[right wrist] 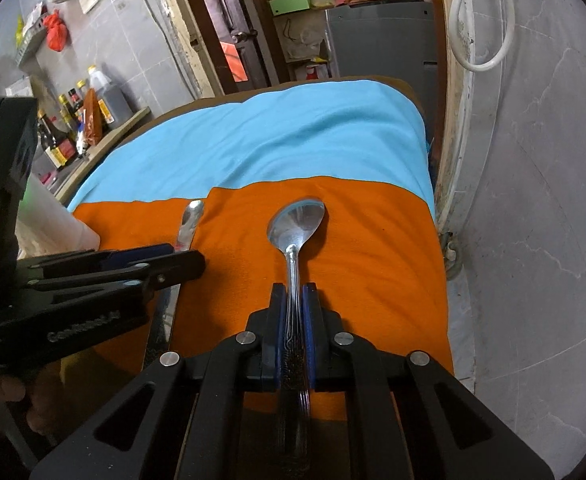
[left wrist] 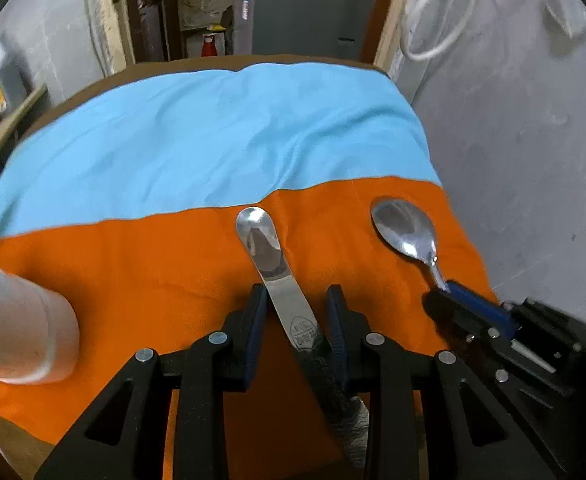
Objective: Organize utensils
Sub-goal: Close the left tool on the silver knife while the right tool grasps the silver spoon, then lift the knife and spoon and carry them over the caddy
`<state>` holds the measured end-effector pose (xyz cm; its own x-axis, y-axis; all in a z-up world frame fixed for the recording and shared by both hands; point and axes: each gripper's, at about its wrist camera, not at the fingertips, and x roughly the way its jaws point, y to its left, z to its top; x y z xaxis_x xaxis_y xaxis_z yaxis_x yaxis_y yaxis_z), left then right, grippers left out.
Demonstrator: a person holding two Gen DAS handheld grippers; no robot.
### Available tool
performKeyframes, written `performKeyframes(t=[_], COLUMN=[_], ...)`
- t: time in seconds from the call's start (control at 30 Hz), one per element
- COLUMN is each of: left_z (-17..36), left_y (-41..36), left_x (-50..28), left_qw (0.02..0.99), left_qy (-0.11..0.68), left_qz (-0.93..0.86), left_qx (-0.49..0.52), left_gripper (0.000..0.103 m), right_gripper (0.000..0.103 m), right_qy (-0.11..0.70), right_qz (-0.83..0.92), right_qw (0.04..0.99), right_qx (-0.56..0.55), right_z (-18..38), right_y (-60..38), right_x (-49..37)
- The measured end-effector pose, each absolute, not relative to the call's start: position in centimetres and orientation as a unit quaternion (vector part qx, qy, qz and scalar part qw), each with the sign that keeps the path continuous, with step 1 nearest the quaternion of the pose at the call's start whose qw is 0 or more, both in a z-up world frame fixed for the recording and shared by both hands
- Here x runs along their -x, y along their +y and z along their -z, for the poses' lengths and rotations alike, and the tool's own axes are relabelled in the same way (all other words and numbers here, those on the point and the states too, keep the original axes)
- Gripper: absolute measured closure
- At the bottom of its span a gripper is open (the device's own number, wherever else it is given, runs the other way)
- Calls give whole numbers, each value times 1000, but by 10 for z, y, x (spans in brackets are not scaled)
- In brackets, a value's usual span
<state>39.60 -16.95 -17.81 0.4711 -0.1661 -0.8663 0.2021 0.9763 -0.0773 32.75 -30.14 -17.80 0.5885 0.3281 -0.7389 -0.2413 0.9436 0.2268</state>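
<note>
The right gripper [right wrist: 293, 294] is clenched on the spoon [right wrist: 295, 226] near the orange cloth's [right wrist: 373, 260] right edge, while the knife [left wrist: 263, 246], running lengthwise between the left gripper's [left wrist: 297, 300] fingers, seems ungripped.

Black claws [right wrist: 293, 292] – blue pads, silver screws
</note>
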Motion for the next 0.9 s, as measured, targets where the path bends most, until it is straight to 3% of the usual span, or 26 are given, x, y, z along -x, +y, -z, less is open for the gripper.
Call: performKeyframes(t=[0.27,0.73,0.9], left_z=[178,179,182], left_y=[-148,-158,-153], left_x=[-386,-370,-368], left_qw=[852,835,842], left_qy=[509,519,510], left_qz=[122,133,142], left_qx=[-29,-124,-100], left_gripper=[90,89,90], right_gripper=[97,88,98], right_qy=[429,466,470], right_qz=[-159,-145,-123], right_qw=[888,873,873], right_qx=[-47,18,47], right_z=[178,177,175], right_y=[-299,-279,-275], right_x=[-329,-354,-354])
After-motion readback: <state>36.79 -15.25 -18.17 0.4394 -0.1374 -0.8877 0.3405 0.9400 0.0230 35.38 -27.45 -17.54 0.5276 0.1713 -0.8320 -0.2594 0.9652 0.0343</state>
